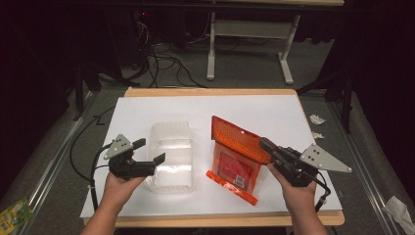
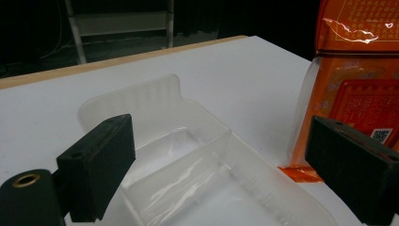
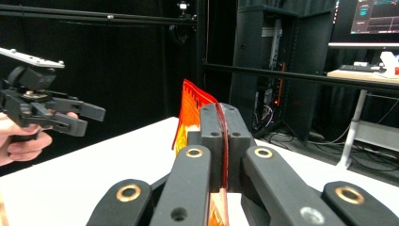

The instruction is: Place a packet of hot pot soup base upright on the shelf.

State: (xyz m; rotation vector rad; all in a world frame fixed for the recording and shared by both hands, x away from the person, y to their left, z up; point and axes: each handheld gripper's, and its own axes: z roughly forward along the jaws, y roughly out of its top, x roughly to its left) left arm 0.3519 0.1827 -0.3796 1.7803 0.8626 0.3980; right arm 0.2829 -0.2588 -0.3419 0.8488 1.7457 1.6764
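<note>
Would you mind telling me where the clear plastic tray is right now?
In the high view the clear plastic tray lies on the white table, left of centre, between the open left gripper and the orange package.

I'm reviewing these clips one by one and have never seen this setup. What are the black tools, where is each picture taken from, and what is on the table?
No robot here: a person holds a hand-operated two-jaw gripper in each hand. The high view looks down from above the person's side of the white table. The other two views come from small cameras riding on each gripper, looking along its black jaws.

The left gripper is open and hovers beside a clear plastic tray, which has a divider inside; its own view shows the jaws spread above the tray.

The right gripper is shut on the edge of an orange pack, holding it tilted up off the table. Its own view shows the orange sheet pinched between the closed jaws, with the left gripper farther off.
</note>
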